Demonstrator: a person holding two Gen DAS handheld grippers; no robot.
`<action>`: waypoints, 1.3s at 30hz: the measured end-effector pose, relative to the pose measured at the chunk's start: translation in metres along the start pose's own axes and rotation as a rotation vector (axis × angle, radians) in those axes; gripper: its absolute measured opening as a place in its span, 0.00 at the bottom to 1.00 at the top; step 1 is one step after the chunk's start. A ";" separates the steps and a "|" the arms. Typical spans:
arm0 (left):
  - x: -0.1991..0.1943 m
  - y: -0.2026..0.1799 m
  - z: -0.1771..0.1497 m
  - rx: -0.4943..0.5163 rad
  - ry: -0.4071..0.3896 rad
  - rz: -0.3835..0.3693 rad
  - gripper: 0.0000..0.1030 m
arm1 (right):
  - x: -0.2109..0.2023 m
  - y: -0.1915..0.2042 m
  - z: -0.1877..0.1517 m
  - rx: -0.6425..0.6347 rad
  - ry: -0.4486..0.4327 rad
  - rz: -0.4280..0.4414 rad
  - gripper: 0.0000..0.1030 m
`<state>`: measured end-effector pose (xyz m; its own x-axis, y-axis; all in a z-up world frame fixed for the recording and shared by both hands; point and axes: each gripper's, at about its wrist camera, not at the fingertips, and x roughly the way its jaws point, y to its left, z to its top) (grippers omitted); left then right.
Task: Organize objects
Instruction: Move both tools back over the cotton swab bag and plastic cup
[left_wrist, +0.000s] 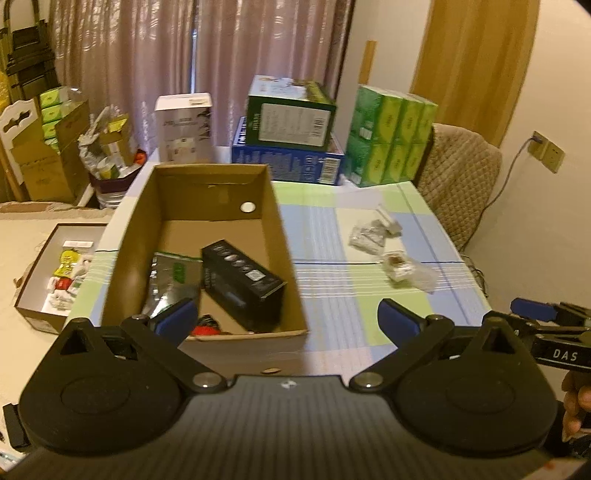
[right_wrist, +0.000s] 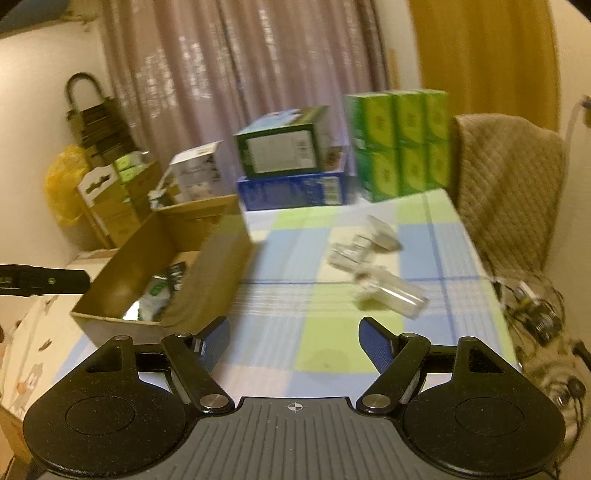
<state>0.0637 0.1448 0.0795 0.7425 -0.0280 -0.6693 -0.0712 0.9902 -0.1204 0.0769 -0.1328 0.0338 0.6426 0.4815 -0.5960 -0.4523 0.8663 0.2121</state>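
An open cardboard box (left_wrist: 173, 221) (right_wrist: 207, 266) stands on the checked tablecloth (left_wrist: 332, 280). Inside it lie a black carton (left_wrist: 242, 278), a silver foil pouch (left_wrist: 170, 277) (right_wrist: 155, 295) and something red (left_wrist: 205, 328) at the near wall. Two clear plastic packets (left_wrist: 369, 236) (left_wrist: 404, 269) lie on the cloth to the right of the box, blurred in the right wrist view (right_wrist: 384, 288). My left gripper (left_wrist: 286, 319) is open over the box's near right corner, holding nothing. My right gripper (right_wrist: 295, 336) is open above the cloth, short of the packets; it also shows at the left view's right edge (left_wrist: 535, 314).
Stacked green and blue cartons (left_wrist: 291, 136), a white carton (left_wrist: 184, 125) and a green tissue pack (left_wrist: 391, 136) line the table's far edge. A padded chair (left_wrist: 458, 173) stands at the right. A low box of small items (left_wrist: 59, 273) sits left of the table.
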 end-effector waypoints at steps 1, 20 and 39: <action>0.000 -0.005 0.000 0.005 -0.002 -0.007 0.99 | -0.003 -0.006 -0.003 0.013 -0.001 -0.009 0.72; 0.028 -0.077 -0.011 0.099 0.057 -0.145 0.99 | -0.035 -0.058 -0.036 0.092 0.029 -0.118 0.72; 0.041 -0.121 -0.001 0.135 0.071 -0.204 0.99 | -0.054 -0.073 -0.009 0.006 0.003 -0.162 0.72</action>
<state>0.1022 0.0242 0.0661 0.6837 -0.2341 -0.6912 0.1685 0.9722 -0.1627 0.0696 -0.2236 0.0431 0.7051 0.3348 -0.6251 -0.3391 0.9334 0.1174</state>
